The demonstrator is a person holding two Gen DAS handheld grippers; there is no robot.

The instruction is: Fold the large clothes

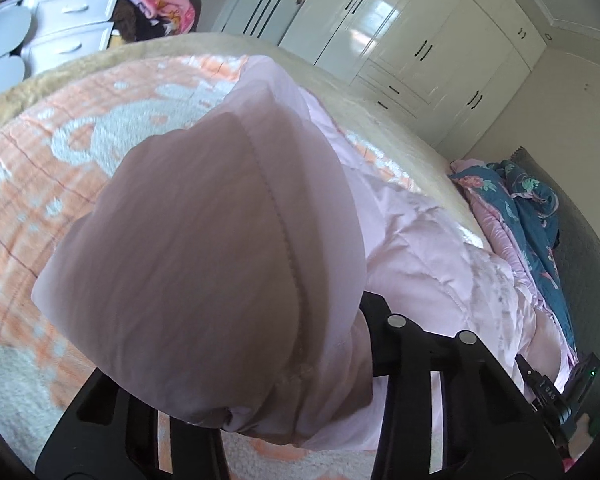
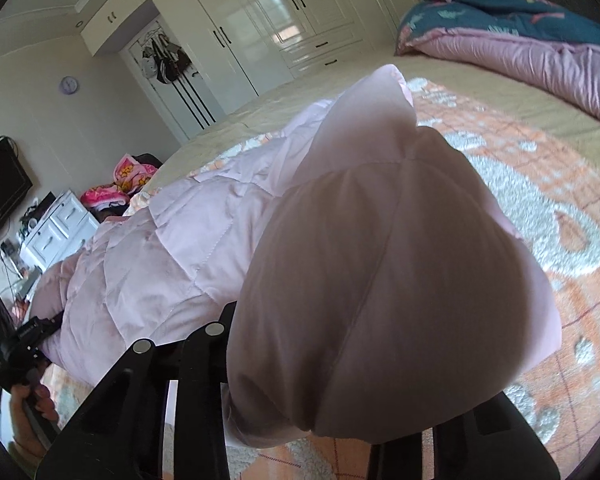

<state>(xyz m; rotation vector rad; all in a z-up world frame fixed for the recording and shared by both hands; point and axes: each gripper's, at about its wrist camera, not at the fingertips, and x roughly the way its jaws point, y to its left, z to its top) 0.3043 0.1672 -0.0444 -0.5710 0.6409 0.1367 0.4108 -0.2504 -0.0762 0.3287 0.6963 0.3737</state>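
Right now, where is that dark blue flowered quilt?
The blue flowered quilt lies bunched at the bed's far edge near the white wardrobe, beyond the pink jacket.

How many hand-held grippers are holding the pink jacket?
2. The left hand-held gripper grips one end of the jacket, and the right hand-held gripper grips the other end. Fabric hides the fingertips of both.

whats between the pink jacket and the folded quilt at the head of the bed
In the right wrist view, bare olive bedcover separates the pink jacket from the quilt; nothing lies there.
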